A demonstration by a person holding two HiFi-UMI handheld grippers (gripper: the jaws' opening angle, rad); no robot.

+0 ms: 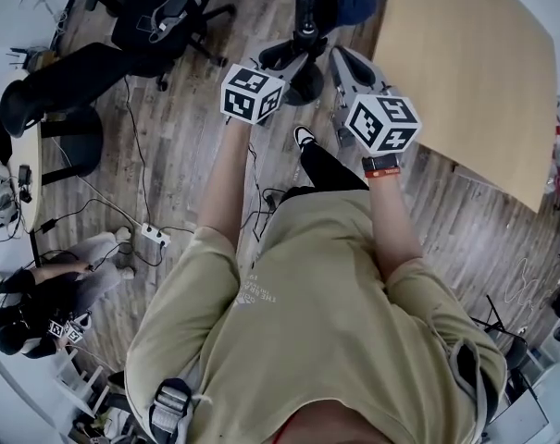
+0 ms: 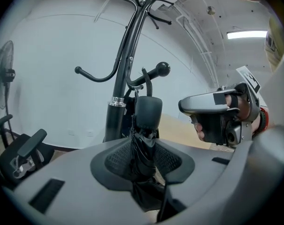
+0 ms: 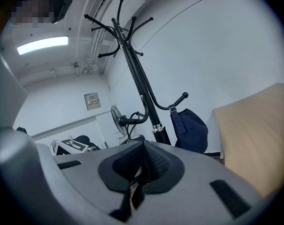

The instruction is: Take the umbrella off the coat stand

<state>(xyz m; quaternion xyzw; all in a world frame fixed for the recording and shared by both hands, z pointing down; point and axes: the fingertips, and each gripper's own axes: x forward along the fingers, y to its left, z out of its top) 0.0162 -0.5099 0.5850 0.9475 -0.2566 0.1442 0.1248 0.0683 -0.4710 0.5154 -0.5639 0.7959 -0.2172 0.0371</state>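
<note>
A folded black umbrella (image 2: 148,114) stands upright between the jaws of my left gripper (image 2: 144,159), which is shut on its body just below the handle. Its thin strap loop (image 2: 147,80) rises beside a ball-tipped hook (image 2: 161,70) of the black coat stand (image 2: 127,60); whether the loop is still over the hook I cannot tell. In the head view, my left gripper (image 1: 281,56) and my right gripper (image 1: 347,66) both point at the stand's foot (image 1: 304,28). The right gripper (image 3: 142,170) is shut with nothing in it, level with the left one and to its right.
A navy bag (image 3: 189,128) hangs from another hook of the coat stand (image 3: 141,81). A wooden table (image 1: 479,58) is on the right, office chairs (image 1: 164,15) on the left. A fan (image 3: 117,114) stands behind. A seated person (image 1: 39,294), a power strip (image 1: 153,237) and cables lie lower left.
</note>
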